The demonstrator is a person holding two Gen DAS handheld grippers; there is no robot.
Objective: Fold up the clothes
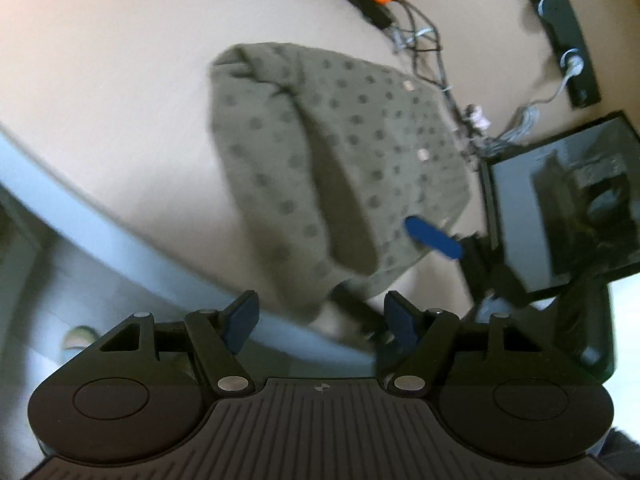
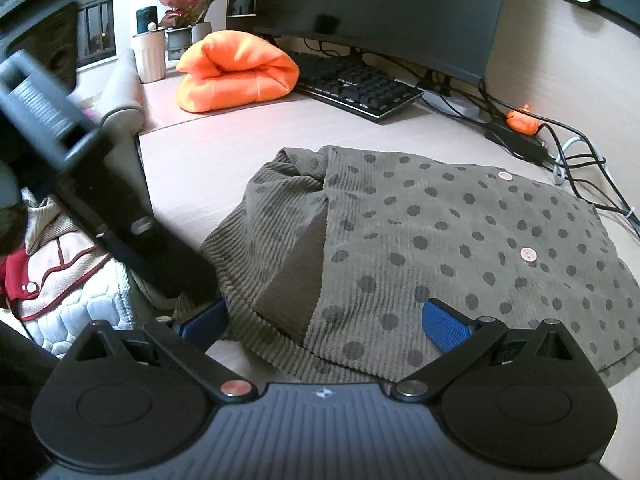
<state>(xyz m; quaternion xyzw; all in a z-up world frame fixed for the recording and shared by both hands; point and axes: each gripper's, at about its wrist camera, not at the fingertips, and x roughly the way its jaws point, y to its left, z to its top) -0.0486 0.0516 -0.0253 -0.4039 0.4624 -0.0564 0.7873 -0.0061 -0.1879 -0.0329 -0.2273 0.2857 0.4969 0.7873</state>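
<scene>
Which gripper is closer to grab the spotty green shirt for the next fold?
Probably the right gripper: its open fingers sit low over the polka-dot shirt's near hem. The left gripper, also open, hangs higher, off the desk edge.

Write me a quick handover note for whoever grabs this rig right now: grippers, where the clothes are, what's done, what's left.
Left gripper: open, holding nothing, poised over the desk's near edge just short of the green polka-dot garment.
Right gripper: open, empty, low over the same garment's near hem.
The garment lies on the desk, partly folded, one side flap turned in, two buttons showing on top.
An orange garment sits folded by the keyboard. More clothes are piled off the desk's left side.
Left to do: probably finish folding the polka-dot piece, then the pile.
</scene>
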